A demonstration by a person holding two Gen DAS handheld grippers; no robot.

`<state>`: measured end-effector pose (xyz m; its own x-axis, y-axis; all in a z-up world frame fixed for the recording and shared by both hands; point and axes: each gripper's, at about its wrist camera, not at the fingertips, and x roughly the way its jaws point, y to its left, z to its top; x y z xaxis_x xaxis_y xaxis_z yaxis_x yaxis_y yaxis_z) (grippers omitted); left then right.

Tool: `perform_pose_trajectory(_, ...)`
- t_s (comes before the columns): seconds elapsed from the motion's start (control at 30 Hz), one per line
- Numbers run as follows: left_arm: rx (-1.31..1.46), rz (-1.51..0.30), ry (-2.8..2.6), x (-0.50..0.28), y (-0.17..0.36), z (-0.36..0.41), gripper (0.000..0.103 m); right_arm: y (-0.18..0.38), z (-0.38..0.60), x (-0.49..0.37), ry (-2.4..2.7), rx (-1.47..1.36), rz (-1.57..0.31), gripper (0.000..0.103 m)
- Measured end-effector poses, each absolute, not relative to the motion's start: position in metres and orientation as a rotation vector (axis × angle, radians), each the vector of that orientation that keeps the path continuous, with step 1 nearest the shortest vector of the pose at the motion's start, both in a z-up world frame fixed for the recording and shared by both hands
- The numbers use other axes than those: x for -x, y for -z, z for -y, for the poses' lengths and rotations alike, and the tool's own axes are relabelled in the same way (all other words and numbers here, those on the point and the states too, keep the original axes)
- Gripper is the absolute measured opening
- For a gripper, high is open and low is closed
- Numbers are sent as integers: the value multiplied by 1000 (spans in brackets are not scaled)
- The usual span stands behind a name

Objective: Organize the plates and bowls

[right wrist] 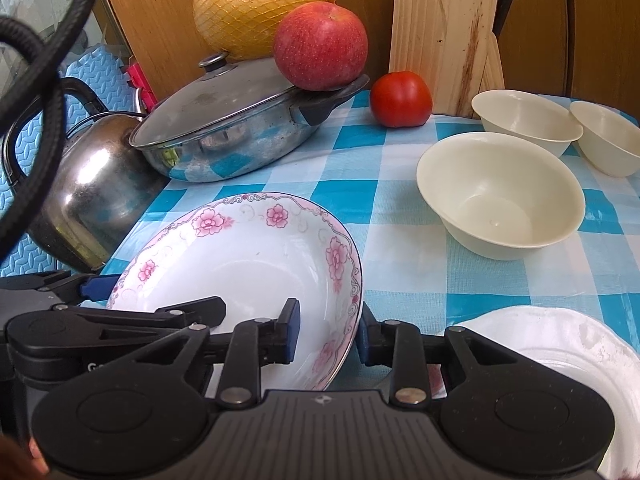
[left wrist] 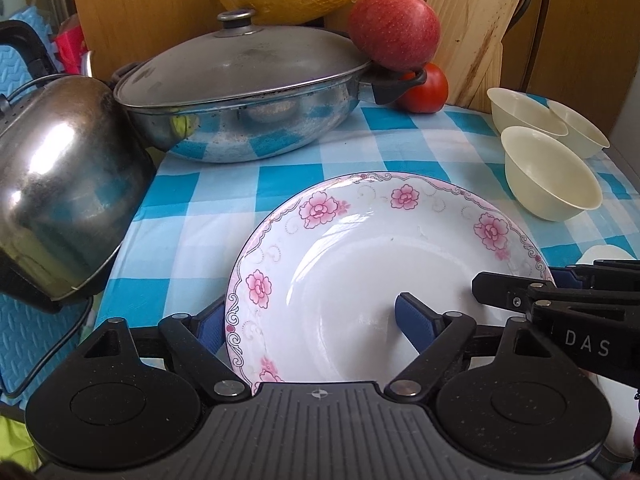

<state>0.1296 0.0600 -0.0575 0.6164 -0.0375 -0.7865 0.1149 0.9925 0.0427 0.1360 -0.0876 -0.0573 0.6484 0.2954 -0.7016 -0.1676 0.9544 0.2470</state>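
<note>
On the checked cloth (left wrist: 208, 200) the flowered plate (left wrist: 360, 248) tilts, both grippers' jaws straddling its rim, neither visibly clamping

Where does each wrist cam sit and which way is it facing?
Left wrist: on left gripper, facing down-forward at the pink-flowered white plate; own fingers straddle its left rim, right gripper shows at right.
Right wrist: on right gripper, facing same plate's right rim; left gripper at left.
Shared: plate, lidded steel pot, three cream bowls.

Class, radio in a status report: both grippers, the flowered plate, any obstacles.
Right gripper straddling flowered plate rim, contact unclear. Left gripper open, astride opposite rim. Plate tilted. White plate close alongside; kettle near left.
</note>
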Motion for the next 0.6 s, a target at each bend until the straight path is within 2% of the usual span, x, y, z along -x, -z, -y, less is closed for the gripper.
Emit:
perform_pose_trajectory(0.33,-93,-890,66,-114,54,-67,83,58,83,-124,-280,-162,-818,28)
perform_pose_trajectory(0.4,-89,-894,68,-116,54,-70,84,58,84,-125,-288,-170,-820,29)
perform_pose_trajectory(0.5,-98,-890,33,-117,56,-74,94,59,88,-126,-291,-194,-811,29)
perform_pose_trajectory(0.6,-57,-901,33,-120,57,-82,96,60,90,-129,-293,-219,-810,29)
